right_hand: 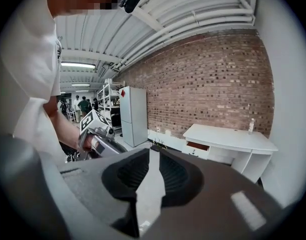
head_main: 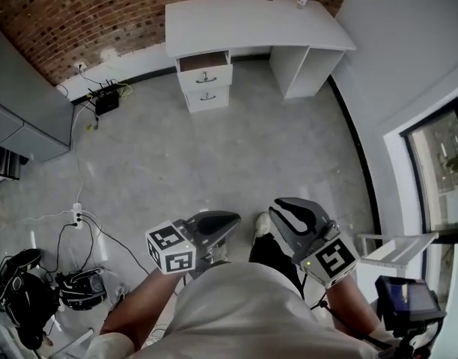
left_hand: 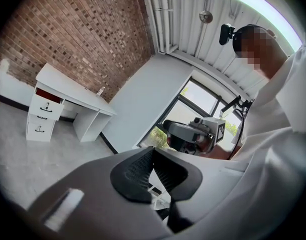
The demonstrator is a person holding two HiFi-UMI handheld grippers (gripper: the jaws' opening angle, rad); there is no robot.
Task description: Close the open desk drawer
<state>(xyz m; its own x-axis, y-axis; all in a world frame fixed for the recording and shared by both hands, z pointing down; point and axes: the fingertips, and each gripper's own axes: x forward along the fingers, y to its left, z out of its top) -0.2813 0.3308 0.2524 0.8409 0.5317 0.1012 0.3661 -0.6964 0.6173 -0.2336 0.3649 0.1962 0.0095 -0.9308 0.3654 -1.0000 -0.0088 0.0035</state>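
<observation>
— Where's the drawer (head_main: 204, 60)?
— Pulled out under the white surface (head_main: 244, 25), by the brick wall (head_main: 87, 13), well away from both grippers.
— Left gripper (head_main: 233, 217)?
— Fingers together, nothing held.
— Right gripper (head_main: 278, 204)?
— Fingers a slit apart, empty.

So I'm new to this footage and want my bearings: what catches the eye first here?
The white desk stands against the brick wall at the far end, its top drawer pulled out. Nearer, the left gripper and right gripper are held close to the person's body, both empty and far from the desk.
</observation>
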